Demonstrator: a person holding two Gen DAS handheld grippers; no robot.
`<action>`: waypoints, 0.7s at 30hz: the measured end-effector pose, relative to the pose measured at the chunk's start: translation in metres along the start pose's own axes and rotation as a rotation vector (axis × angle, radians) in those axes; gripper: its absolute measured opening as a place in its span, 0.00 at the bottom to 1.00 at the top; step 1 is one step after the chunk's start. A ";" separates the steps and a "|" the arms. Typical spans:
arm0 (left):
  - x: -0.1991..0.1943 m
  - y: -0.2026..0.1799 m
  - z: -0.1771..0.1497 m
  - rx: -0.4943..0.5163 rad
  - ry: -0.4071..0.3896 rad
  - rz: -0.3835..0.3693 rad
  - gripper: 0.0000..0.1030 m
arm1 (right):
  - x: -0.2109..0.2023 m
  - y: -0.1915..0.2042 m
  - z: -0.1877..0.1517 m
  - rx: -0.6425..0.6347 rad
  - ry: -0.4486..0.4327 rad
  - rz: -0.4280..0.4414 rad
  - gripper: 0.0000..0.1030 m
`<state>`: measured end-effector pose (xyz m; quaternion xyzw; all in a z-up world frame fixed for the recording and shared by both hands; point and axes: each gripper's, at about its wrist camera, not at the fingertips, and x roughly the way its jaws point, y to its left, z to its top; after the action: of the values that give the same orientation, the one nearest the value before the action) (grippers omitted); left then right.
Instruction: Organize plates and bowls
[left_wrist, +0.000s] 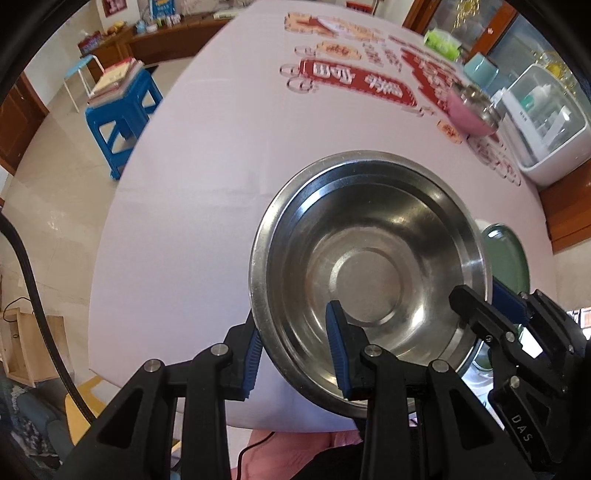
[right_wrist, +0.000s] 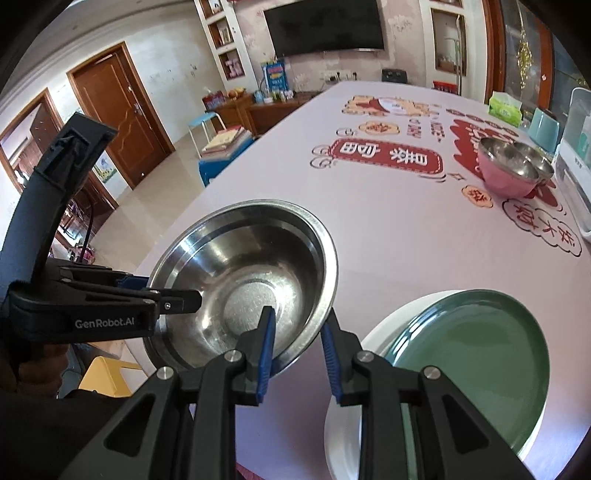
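Low in the frame of both views, the steel bowl (left_wrist: 369, 280) sits gripped from two sides at the near edge of the table (left_wrist: 207, 177). Left gripper (left_wrist: 295, 347) is clenched on the bowl's rim, one blue pad outside the wall, one inside. Right gripper (right_wrist: 299, 350) bites the opposite rim the same way, grasping it too. Reading the writing now: "GenRobot.AI" in white on the left gripper's body at the left edge of the right wrist view, and "DAS" on the right gripper's housing at lower right of the left wrist view. The pale tablecloth carries red banners with Chinese characters, upside down from here, too distorted to read surely. Just beside the bowl, lower right, a green plate (right_wrist: 476, 369) lies on a white plate (right_wrist: 343, 435). Farther up right, a pink bowl (right_wrist: 506, 173) holds steel bowls nested inside. A blue stool (left_wrist: 122, 114) stacked with books stands off the table's left.
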<state>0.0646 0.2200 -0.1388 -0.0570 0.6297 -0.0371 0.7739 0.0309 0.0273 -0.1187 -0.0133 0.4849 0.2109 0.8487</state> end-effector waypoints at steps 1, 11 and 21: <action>0.004 0.001 0.002 0.004 0.015 0.001 0.30 | 0.002 0.001 0.000 -0.001 0.009 -0.005 0.25; 0.040 0.012 0.015 0.010 0.123 0.019 0.30 | 0.030 0.007 0.001 -0.026 0.134 -0.026 0.29; 0.045 0.016 0.021 0.037 0.135 0.030 0.31 | 0.037 0.012 0.002 -0.045 0.163 -0.031 0.38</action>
<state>0.0941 0.2310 -0.1799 -0.0305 0.6804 -0.0412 0.7311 0.0444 0.0519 -0.1464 -0.0570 0.5473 0.2069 0.8090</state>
